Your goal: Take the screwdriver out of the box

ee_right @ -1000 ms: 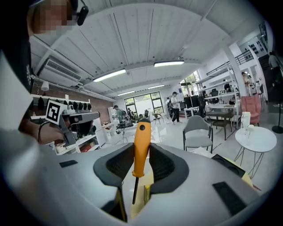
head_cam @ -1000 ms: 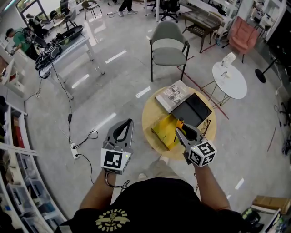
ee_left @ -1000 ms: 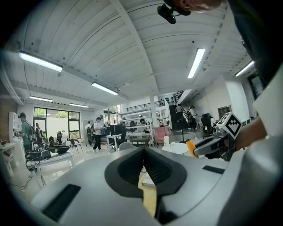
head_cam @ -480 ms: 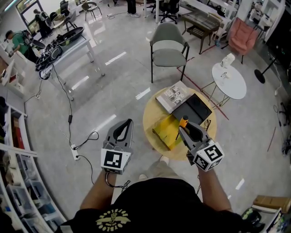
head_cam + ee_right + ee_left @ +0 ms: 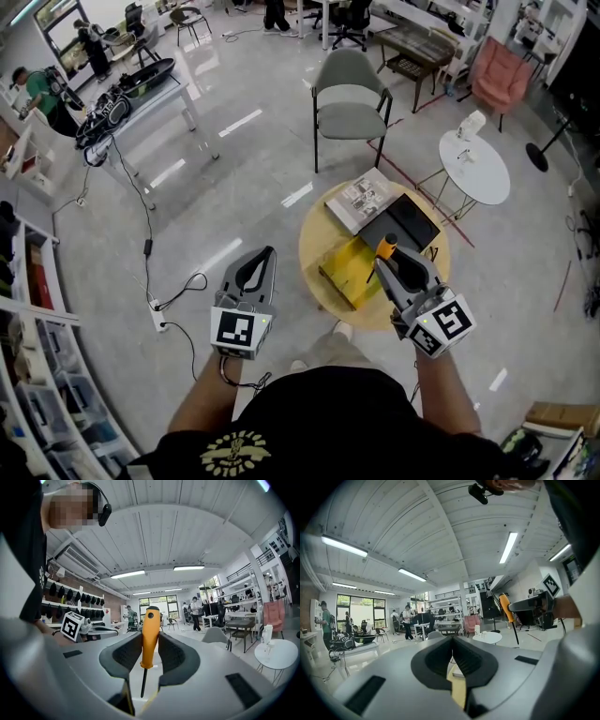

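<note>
Screwdriver [image 5: 150, 634]: orange handle clamped upright between the jaws of right gripper [image 5: 392, 267], shaft down, held clear of yellow box [image 5: 349, 274] on round table [image 5: 315, 242]. Left gripper [image 5: 255, 272]: jaws together, empty.

**Around the round table**

A round wooden table [image 5: 314, 234] carries an open magazine [image 5: 361, 199] and, just beside it, a flat black slab [image 5: 405, 223], perhaps a tablet or a closed laptop. A grey chair [image 5: 349, 89] stands behind the table. A small white table [image 5: 473, 169] sits to the right, with a pink armchair [image 5: 502, 75] beyond. On the left, a cable crosses the glossy floor to a power strip [image 5: 155, 314].
</note>
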